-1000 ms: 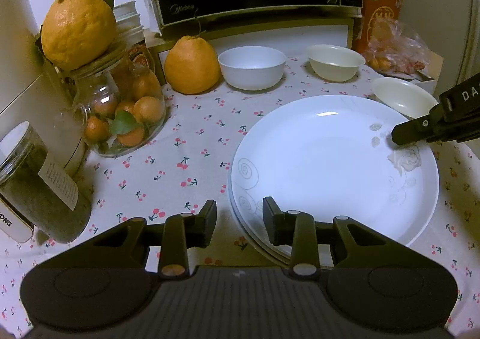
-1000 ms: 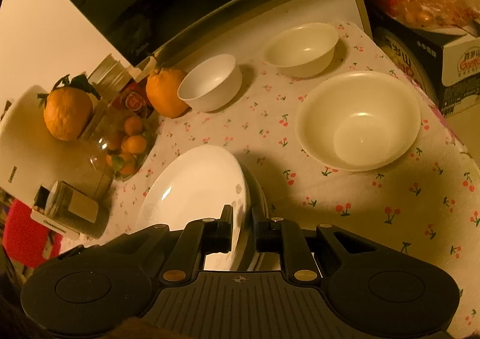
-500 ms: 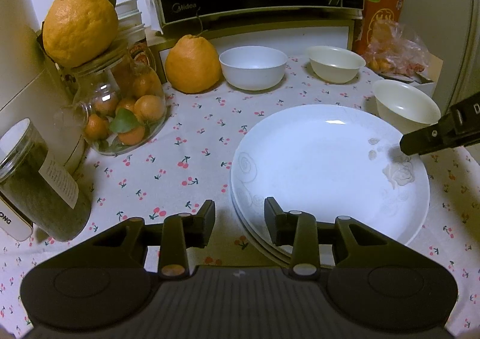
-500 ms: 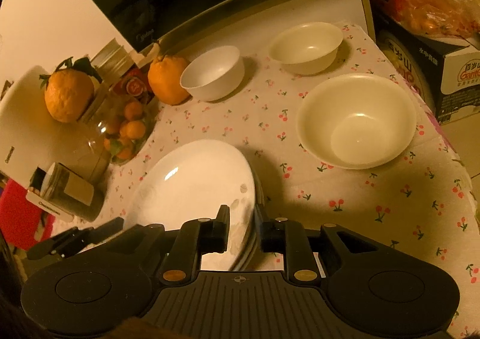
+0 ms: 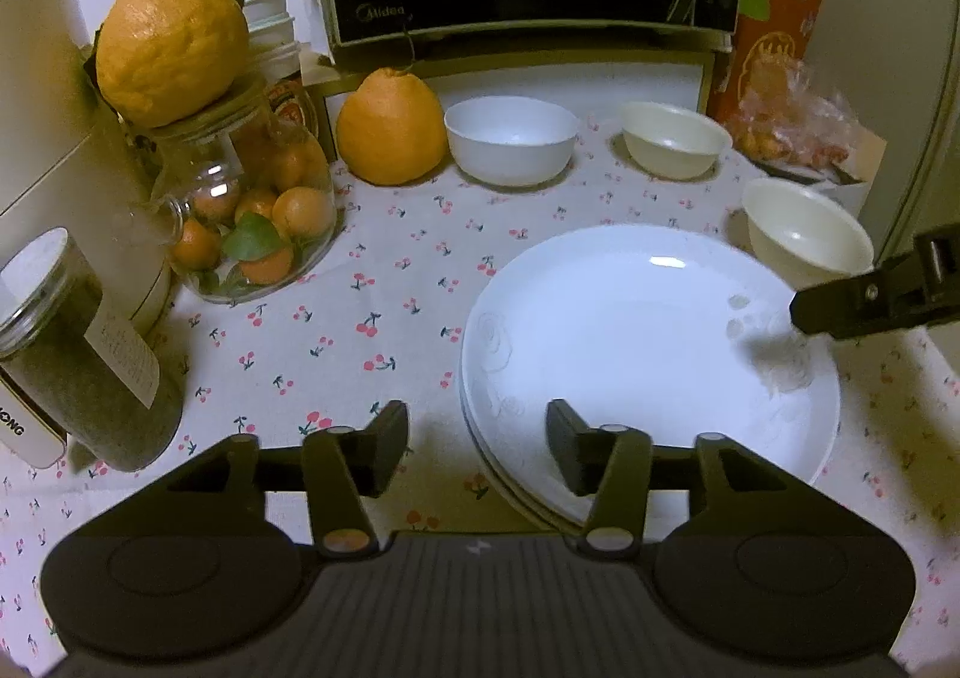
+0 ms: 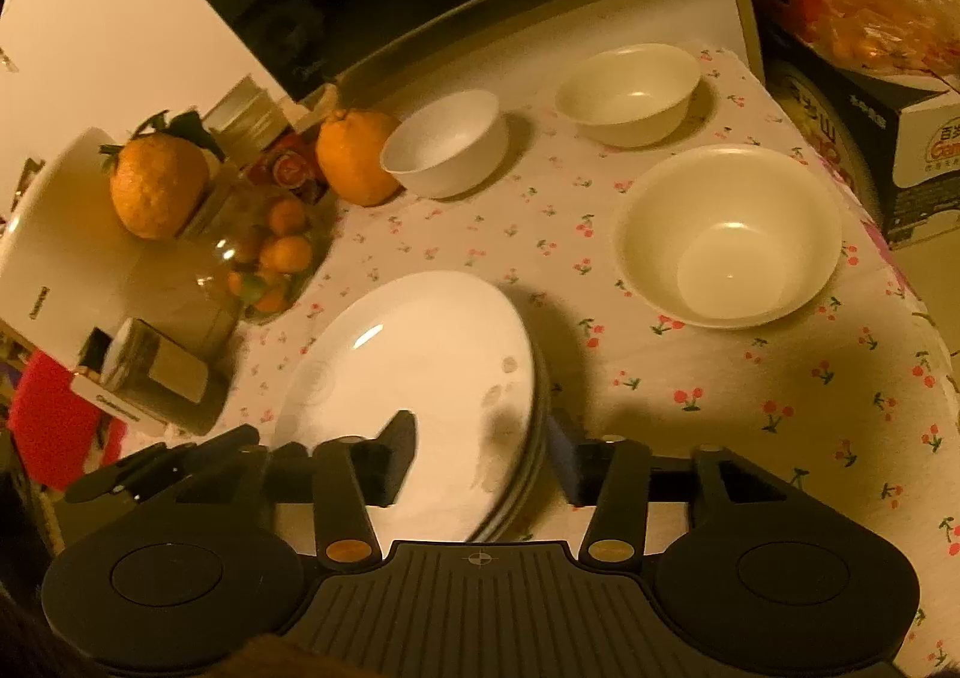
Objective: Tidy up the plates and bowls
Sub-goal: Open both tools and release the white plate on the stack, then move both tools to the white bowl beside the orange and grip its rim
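Hand-held gripper (image 6: pixel 483 453); round glossy plates (image 6: pixel 420 354)

A table (image 5: pixel 420 282) wears a white cloth with little red cherries on it. Right ahead of the left tool sits a stack of white plates (image 5: pixel 648 342), flat on the cloth. Further ahead and near the back stand a white bowl (image 5: pixel 510 138) and a cream bowl (image 5: pixel 672 138), side by side but apart. A third, bigger cream bowl (image 5: pixel 804 240) sits off to the tool's right, just past the plates. A big orange fruit (image 5: pixel 390 129) rests on the cloth just left of the white bowl. To the tool's left stand a glass jar of small oranges (image 5: pixel 252 222) and a jar of dark stuff (image 5: pixel 84 354).
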Action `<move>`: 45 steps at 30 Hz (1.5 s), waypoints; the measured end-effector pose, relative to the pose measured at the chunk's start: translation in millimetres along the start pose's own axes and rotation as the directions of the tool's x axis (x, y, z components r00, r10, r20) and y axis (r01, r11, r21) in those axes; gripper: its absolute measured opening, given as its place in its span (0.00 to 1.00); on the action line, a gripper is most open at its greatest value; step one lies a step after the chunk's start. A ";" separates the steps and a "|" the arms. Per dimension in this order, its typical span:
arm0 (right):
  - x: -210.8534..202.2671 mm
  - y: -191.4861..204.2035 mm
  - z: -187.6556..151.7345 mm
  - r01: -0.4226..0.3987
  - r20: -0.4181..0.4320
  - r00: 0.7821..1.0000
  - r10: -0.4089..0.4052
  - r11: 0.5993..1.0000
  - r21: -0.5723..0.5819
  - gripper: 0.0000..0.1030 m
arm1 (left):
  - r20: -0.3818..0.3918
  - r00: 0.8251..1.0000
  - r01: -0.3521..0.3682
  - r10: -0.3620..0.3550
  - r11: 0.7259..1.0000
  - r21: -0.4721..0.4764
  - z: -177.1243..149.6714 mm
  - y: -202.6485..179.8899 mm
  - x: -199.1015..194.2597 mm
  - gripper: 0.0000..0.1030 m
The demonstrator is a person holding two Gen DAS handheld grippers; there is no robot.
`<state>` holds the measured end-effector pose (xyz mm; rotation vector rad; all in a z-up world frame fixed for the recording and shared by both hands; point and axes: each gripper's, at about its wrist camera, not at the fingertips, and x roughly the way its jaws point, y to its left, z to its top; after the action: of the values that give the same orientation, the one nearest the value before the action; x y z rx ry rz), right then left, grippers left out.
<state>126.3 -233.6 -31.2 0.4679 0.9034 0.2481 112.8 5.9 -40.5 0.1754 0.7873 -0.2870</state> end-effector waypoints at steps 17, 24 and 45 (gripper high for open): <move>-33.0 3.7 20.2 0.012 0.104 0.994 -0.008 0.999 -0.032 0.87 | -0.005 0.999 0.040 -0.041 0.995 -0.096 30.6 2.0 -0.2 0.97; -16.3 4.0 52.7 0.002 0.124 0.992 -0.001 1.000 -0.011 0.87 | -0.007 0.999 0.045 -0.046 0.991 -0.127 64.7 4.4 19.8 0.97; 91.6 -7.6 141.9 -0.090 0.103 0.993 0.060 0.940 0.330 0.87 | 0.038 0.997 0.073 -0.063 0.921 -0.384 137.8 36.1 106.9 0.78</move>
<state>294.9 -244.2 -23.6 0.8239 0.8410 0.1408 288.3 -16.0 -19.9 -0.2271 0.8109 -0.1939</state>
